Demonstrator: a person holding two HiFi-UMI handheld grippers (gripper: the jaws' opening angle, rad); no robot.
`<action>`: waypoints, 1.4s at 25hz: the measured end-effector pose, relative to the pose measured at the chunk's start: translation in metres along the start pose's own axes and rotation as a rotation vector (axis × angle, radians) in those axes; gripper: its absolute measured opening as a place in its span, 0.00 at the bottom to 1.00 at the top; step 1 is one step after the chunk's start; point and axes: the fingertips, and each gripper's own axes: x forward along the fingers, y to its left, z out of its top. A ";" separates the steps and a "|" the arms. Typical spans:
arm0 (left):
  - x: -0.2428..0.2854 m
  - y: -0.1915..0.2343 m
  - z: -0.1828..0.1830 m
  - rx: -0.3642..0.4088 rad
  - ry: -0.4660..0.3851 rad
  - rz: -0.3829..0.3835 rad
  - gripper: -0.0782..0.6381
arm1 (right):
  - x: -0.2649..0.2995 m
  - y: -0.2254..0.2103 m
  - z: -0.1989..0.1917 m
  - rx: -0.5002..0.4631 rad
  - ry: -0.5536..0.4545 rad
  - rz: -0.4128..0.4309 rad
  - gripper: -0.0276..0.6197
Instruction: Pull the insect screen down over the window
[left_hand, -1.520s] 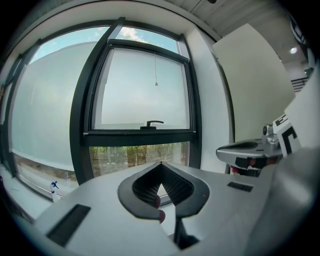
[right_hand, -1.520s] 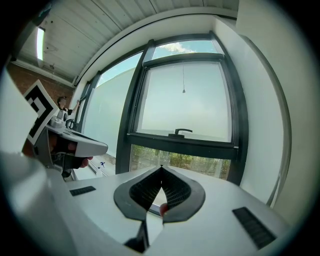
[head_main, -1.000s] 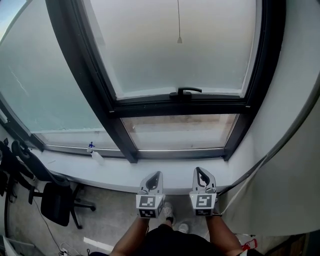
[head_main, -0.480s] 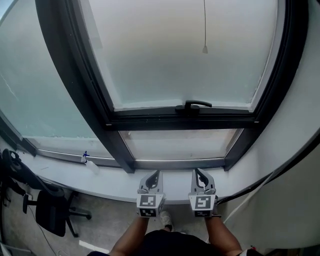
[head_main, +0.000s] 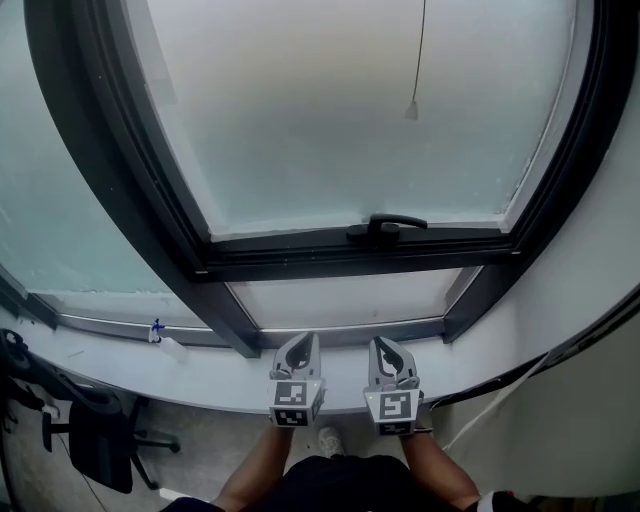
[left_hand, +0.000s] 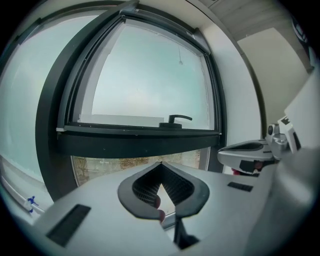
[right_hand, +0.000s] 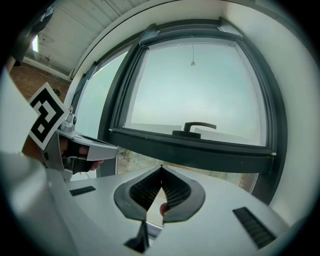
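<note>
A dark-framed window (head_main: 350, 250) fills the wall ahead, its black handle (head_main: 385, 224) on the lower rail of the upper pane. The insect screen's pull cord hangs from above and ends in a small toggle (head_main: 411, 110), also seen high up as the toggle (left_hand: 180, 62) and the toggle (right_hand: 192, 63). My left gripper (head_main: 298, 345) and right gripper (head_main: 386, 345) are side by side over the sill, both shut and empty, well below the cord. Jaw tips meet in the left gripper (left_hand: 160, 164) and the right gripper (right_hand: 161, 166).
A white sill (head_main: 200, 375) runs under the window, with a small spray bottle (head_main: 160, 335) at its left. A black office chair (head_main: 95, 440) stands on the floor at lower left. A white wall (head_main: 600, 300) and a cable (head_main: 500, 385) flank the right.
The view has tilted upward, so the window, handle and cord toggle sit lower in frame. Both grippers have risen slightly and drawn closer together, still shut.
</note>
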 end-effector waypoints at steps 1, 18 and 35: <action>0.004 -0.001 0.002 0.004 -0.002 -0.008 0.11 | 0.003 -0.003 0.002 -0.002 -0.004 -0.007 0.05; 0.056 0.013 0.066 0.109 -0.107 0.032 0.11 | 0.039 -0.066 0.040 0.005 -0.083 -0.056 0.05; 0.100 0.015 0.147 0.135 -0.228 0.084 0.11 | 0.085 -0.130 0.113 -0.028 -0.270 -0.073 0.05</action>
